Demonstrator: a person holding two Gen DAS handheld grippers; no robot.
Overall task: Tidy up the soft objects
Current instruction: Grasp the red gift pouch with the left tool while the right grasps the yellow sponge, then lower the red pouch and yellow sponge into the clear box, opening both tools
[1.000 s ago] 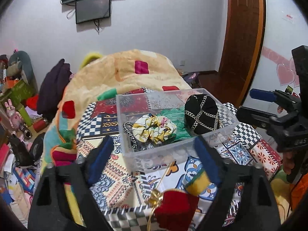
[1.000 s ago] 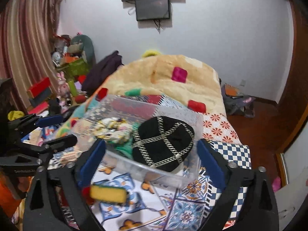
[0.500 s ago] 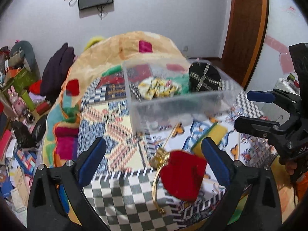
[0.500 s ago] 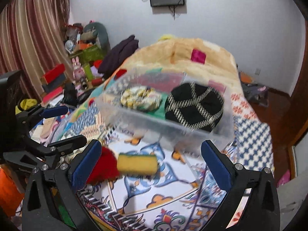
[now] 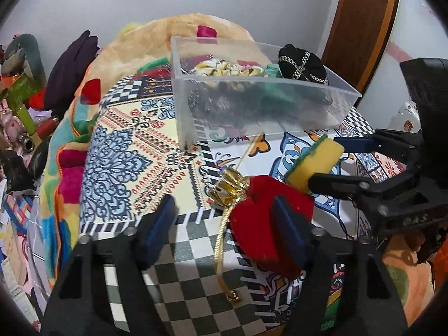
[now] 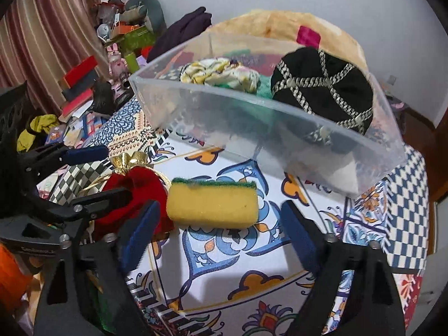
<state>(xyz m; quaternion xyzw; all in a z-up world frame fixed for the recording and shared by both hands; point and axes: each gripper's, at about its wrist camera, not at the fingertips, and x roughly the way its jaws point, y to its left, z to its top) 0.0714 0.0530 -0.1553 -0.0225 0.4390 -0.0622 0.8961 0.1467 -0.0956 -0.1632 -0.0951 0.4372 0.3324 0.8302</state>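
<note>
Both wrist cameras sit low and close over the bed (image 5: 134, 145), facing the far wall; each sees the clear bin (image 5: 252, 112), yellow sponge (image 6: 211, 204) and red pouch (image 5: 268, 218).

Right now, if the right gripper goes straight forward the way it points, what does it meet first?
Most likely the yellow sponge, lying just ahead between the open fingers of the right gripper. Behind it stands the clear plastic box. Depth is uncertain.

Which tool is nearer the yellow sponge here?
Right. The right tool is open just in front of the yellow sponge, fingers either side. The left tool sits beside it, at the red pouch.
</note>
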